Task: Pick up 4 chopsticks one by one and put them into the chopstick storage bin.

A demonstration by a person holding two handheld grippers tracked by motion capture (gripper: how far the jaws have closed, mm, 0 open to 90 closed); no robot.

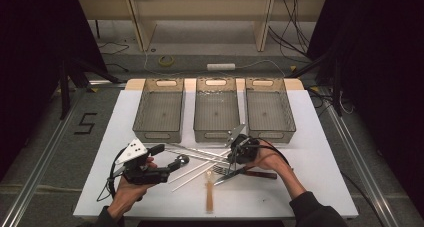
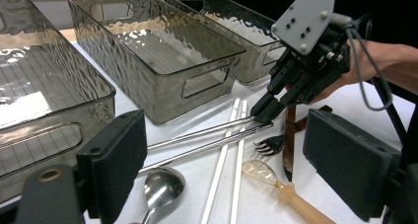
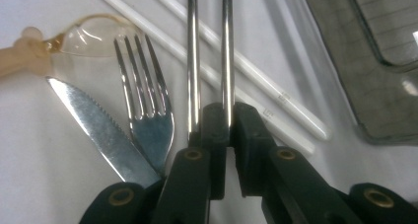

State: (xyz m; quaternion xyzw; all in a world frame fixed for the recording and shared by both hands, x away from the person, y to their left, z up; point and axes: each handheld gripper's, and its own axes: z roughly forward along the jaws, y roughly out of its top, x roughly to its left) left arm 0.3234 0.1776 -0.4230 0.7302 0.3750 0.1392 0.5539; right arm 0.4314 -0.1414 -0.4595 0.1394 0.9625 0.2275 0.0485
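high view: white counter (image 1: 320,152), three smoky clear plastic bins (image 1: 216,113) in a row, dark room, cabled grey floor (image 1: 200,62) | left gripper view: left gripper (image 2: 236,155) spread above steel spoon (image 2: 161,188) | right gripper view: right gripper (image 3: 223,130) pinching one of the two steel chopsticks (image 3: 226,51), beside fork (image 3: 148,100)

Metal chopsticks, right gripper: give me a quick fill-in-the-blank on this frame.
1. The right gripper is shut on the metal ____.
2. ____ empty bins stand in a row behind the cutlery.
3. The left gripper is ____, holding nothing.
4. The fork lies beside a serrated ____.

Missing words: chopsticks; Three; open; knife
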